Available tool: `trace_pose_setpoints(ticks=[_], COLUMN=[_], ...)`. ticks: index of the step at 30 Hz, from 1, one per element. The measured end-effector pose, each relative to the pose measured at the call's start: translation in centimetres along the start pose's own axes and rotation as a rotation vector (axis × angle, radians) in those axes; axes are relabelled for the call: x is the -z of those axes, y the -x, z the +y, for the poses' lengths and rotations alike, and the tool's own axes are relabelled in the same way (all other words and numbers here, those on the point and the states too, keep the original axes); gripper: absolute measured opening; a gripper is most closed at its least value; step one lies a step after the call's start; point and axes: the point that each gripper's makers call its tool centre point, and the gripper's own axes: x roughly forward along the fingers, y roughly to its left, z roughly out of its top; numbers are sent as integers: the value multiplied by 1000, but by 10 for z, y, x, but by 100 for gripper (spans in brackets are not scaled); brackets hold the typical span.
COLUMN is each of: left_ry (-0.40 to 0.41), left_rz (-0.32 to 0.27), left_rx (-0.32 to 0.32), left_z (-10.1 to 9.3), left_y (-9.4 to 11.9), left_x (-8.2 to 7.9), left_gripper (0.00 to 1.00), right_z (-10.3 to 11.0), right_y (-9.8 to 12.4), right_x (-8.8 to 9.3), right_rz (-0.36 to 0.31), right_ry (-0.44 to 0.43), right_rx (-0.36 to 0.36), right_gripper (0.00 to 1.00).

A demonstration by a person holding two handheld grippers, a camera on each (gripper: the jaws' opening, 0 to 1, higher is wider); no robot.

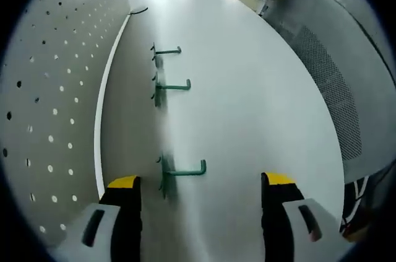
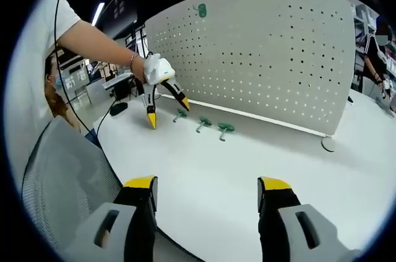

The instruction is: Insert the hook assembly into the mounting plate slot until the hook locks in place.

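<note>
In the left gripper view, the left gripper rises from the bottom of the frame with its yellow-tipped jaws spread wide and nothing between them. Three green hooks lie in a row on the white table: the nearest hook sits just above the jaws at lower centre, the middle hook at centre, and the far hook above it. The white pegboard fills the left side, and a grey mesh chair back curves down the right.

In the right gripper view, the right gripper stands at the bottom, jaws wide apart and empty. Left of centre, the left gripper hangs over the table near the three hooks, beside the pegboard.
</note>
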Motion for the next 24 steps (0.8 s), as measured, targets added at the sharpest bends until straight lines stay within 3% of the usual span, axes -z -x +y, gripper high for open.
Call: trace_pose_setpoints(ticks=[14, 24], left_ry=[57, 102], left_rz=[-14, -23], left_rx=[-27, -50], left_z=[13, 20], left_y=[7, 7], left_x=[2, 2], left_gripper=[49, 38], right_z=[0, -1], right_y=[0, -1], right_x=[-2, -6], right_rz=[-1, -9], right_ry=[7, 7], right_rx=[-5, -5], right_gripper=[62, 62])
